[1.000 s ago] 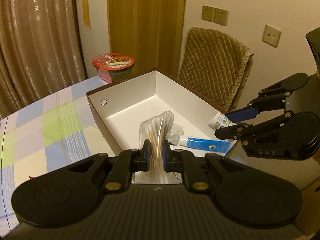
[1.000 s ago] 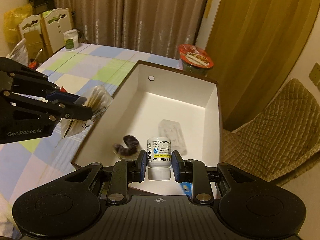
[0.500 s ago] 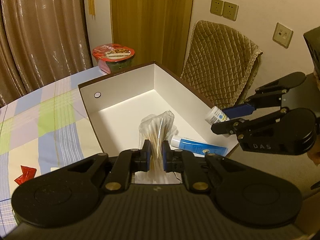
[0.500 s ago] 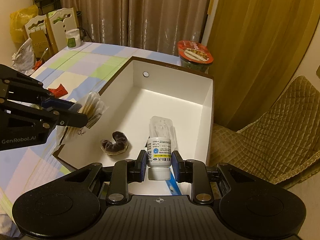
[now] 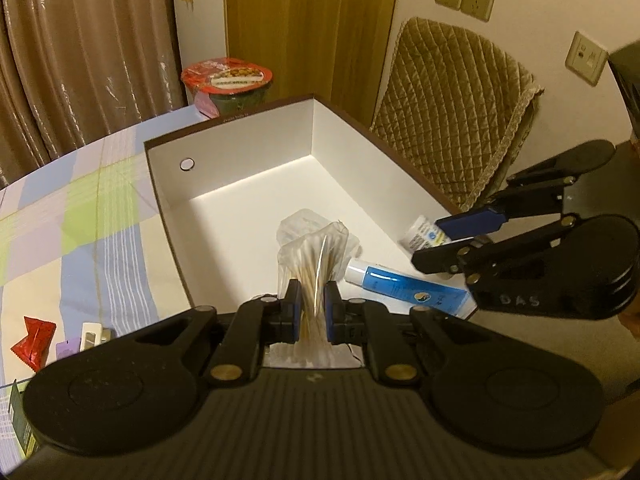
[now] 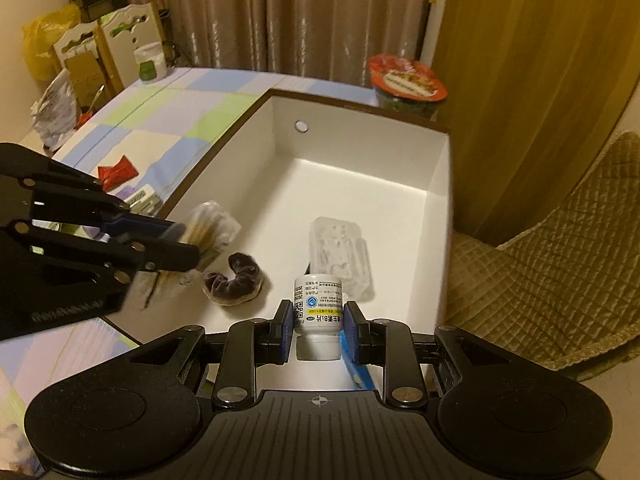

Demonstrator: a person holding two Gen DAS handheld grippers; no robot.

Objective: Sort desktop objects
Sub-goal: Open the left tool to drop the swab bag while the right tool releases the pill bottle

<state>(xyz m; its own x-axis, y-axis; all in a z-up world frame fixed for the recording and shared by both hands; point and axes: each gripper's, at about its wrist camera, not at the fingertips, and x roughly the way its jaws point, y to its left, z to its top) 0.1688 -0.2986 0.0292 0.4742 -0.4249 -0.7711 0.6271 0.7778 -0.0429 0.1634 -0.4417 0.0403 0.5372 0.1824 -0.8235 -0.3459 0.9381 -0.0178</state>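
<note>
Left claw [image 5: 311, 306] clamped on bag of cotton swabs [image 5: 316, 256], held over near end of white box [image 5: 240, 148]. Right claw [image 6: 319, 330] clamped on white pill bottle [image 6: 319, 306], cap toward camera, above box floor. Inside box: blue tube [image 5: 404, 286], clear plastic pack [image 6: 340, 256], dark scrunchie [image 6: 234, 284]. Red packet [image 5: 34, 342] on table [image 5: 60, 240] beside box.

Matt white box [image 6: 438, 184], crinkly clear bag [image 5: 316, 248]

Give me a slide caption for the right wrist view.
Right gripper holds a white pill bottle over the open white box.
</note>
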